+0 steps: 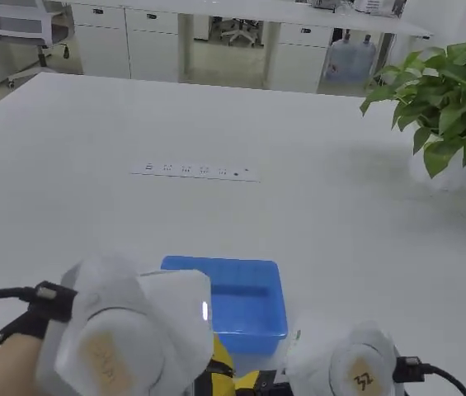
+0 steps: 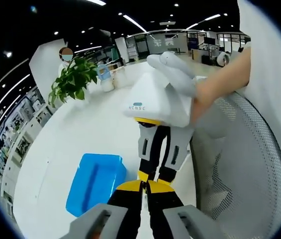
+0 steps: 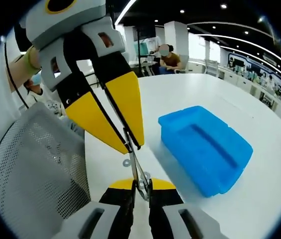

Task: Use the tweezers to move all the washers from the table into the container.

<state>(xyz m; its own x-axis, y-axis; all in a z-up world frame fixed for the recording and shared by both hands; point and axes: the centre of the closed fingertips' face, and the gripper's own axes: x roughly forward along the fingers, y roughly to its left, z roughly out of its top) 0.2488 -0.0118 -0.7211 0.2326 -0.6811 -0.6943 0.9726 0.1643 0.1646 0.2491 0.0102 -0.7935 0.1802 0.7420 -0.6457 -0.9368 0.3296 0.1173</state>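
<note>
Right gripper (image 3: 141, 188): jaws drawn together, clamped on the near end of the tweezers (image 3: 138, 172), which project straight forward from the yellow jaw tips. Left gripper (image 3: 132, 144): enters the right gripper view from the upper left, pointing back toward the right gripper; its two yellow jaws are closed to a point with only a thin dark line between them, and that point meets the far end of the tweezers, so both tools grip the same tweezers nose to nose. One small ring-shaped washer (image 3: 126, 162) lies on the white table (image 3: 180, 94), just to the left of the tweezers shaft and between the two sets of jaw tips; contact between washer and tweezers cannot be determined. The blue container (image 3: 205, 149) stands upright on the table, open side up, forward and to the right of the right gripper's jaws and apart from them; in the left gripper view it lies to the left of that gripper's jaws. The inside of the container cannot be read for contents. In the head view the container sits just beyond both grippers, with the left gripper's white housing overlapping its near left corner. A grey mesh chair back (image 3: 36, 164) is to the left of the right gripper. Farther across the table from the tools are a recessed socket strip (image 1: 193, 171) and, beyond the right gripper's side, a potted plant (image 1: 451, 91)
</note>
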